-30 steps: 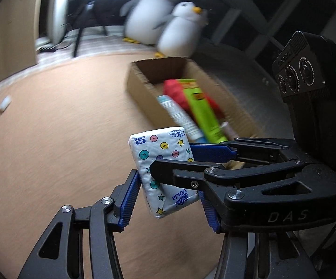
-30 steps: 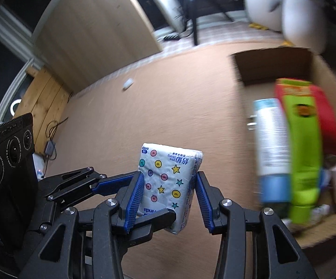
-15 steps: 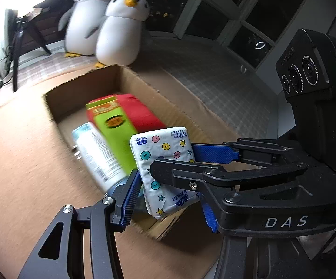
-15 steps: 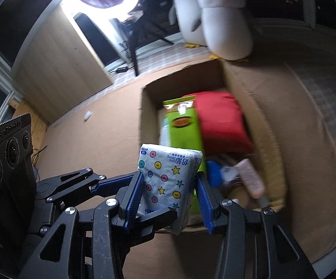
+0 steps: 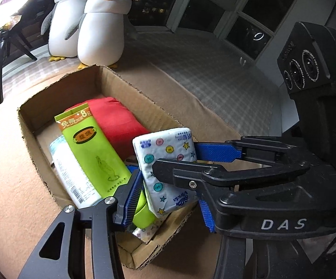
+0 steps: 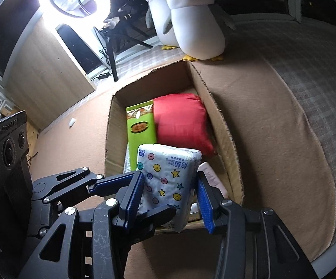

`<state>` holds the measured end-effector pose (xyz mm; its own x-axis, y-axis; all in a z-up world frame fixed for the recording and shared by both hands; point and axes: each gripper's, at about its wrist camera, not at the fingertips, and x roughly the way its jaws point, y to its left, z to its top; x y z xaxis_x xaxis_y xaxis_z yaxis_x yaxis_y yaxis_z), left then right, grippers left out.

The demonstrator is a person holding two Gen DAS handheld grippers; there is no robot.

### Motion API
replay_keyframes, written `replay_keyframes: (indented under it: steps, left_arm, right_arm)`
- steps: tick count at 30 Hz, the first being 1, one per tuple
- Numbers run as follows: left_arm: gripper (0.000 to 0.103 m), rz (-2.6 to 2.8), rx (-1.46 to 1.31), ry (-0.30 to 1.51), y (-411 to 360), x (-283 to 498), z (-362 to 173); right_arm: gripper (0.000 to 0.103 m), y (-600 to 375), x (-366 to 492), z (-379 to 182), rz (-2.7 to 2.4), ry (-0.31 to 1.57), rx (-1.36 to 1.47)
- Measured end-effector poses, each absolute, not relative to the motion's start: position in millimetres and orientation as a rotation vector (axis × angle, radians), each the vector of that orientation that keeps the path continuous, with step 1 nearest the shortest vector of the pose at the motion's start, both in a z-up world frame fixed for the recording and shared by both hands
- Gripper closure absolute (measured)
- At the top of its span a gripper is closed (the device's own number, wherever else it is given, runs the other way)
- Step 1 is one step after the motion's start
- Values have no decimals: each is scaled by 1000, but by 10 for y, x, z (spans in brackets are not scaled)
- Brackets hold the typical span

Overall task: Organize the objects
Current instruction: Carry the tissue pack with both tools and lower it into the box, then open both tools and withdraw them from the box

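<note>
Both grippers clamped one soft tissue pack (image 6: 168, 174), its crinkled white wrapper printed with coloured dots and stars. The right gripper (image 6: 170, 200) pressed ribbed blue pads on the pack's two sides. The left gripper (image 5: 168, 186), its jaws having just been closing, held the same pack across them. The pack hung over the near end of a ragged-edged cardboard box (image 5: 26, 125). Inside lay a glossy green packet (image 5: 91, 153), a white tube (image 5: 70, 176) and a puffy red pouch (image 6: 181, 125). Beyond stood two plush penguins (image 5: 102, 28).
</note>
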<state>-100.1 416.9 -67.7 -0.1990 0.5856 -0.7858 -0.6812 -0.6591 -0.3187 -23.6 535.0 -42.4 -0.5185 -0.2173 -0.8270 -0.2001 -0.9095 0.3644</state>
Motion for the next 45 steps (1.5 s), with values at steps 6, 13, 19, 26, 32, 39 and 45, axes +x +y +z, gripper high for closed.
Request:
replay_keyframes:
  steps: [6, 13, 19, 26, 32, 39, 45]
  left_arm:
    - [31, 1961, -1200, 143, 4171, -996, -645]
    - [30, 1965, -1199, 153, 4099, -965, -632]
    - [30, 1984, -1197, 141, 3933, -958, -599]
    - [28, 2036, -1191, 144, 3588, -932, -519]
    - [27, 2104, -1190, 138, 3199, -933, -459]
    - [25, 2182, -1200, 116, 2667, -926, -401]
    - [23, 2256, -1234, 91, 2112, -916, -405]
  right_arm:
    - [57, 5396, -225, -438, -2668, -680, 1535]
    - [45, 5398, -226, -428, -2700, -692, 1532]
    - [45, 5351, -231, -401, -2715, -692, 1523]
    - [45, 5182, -299, -360, -2712, -683, 1495]
    - [44, 4926, -413, -345, -2680, -674, 1472]
    - [42, 4552, -571, -338, -2604, -627, 1451]
    - [38, 4122, -727, -339, -2561, -543, 1454]
